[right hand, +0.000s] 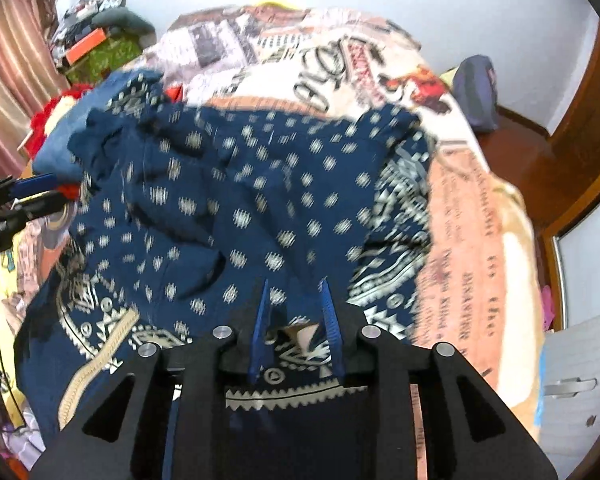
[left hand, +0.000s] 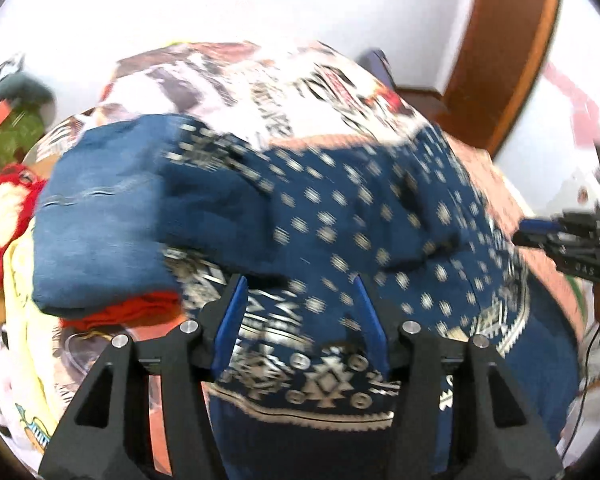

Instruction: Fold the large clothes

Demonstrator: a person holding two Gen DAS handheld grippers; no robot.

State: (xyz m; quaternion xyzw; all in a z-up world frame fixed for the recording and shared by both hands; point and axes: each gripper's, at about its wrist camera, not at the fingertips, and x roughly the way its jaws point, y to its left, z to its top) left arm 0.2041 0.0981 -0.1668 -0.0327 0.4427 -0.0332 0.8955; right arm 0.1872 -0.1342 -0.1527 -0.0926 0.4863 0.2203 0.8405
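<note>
Where it lies spread across the bed, the garment is the main item: a large piece of dark navy cloth, printed all over with small cream diamond-like motifs. A broad cream geometric border with zigzags, triangles and ringed dots runs along its near hem and up the right-hand edge. The cloth is rumpled, with soft folds and one layer turned over another near the middle; the fine print is blurred.

Left gripper: black frame, blue fingers, pointing down over the near hem. Jaws stand well apart, with patterned cloth seen between them; no pad presses on it.

Right gripper: same make, over the near hem further right. Jaws stand a little apart, the bordered hem below and between them; no grip shows.

Bed cover: pale, printed with newspaper-style lettering and pictures, with a peach band at the right side.

Denim: a folded blue pile at the garment's left end, resting on something red-orange.

Other items: a red and white plush toy left of the denim; a green patterned object beyond it; a striped pink curtain; brown wooden trim against a white wall.
</note>
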